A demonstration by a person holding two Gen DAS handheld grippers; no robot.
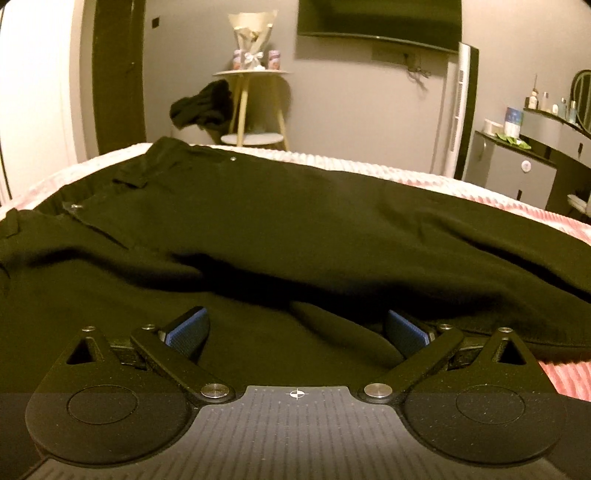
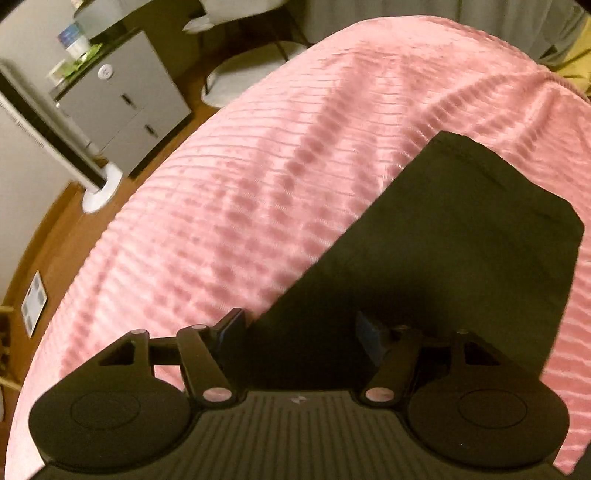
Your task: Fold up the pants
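Black pants (image 1: pixel 280 221) lie spread across a pink ribbed bedspread (image 1: pixel 561 373), waistband with a button at the far left. My left gripper (image 1: pixel 297 326) is open, low over the near leg fabric, with a raised fold of cloth lying between its blue pads (image 1: pixel 186 330). In the right wrist view, one black pant leg (image 2: pixel 461 251) runs away to its hem at the upper right. My right gripper (image 2: pixel 301 330) is open above that leg, the left finger over the pink bedspread (image 2: pixel 258 166) at the leg's edge, the right finger over the cloth.
Beyond the bed stand a round side table with a bouquet (image 1: pixel 251 48), a dark garment heap (image 1: pixel 203 107), a wall television (image 1: pixel 380 22), a tower fan (image 1: pixel 461 107) and a grey cabinet (image 2: pixel 122 96). Wooden floor (image 2: pixel 48 236) borders the bed.
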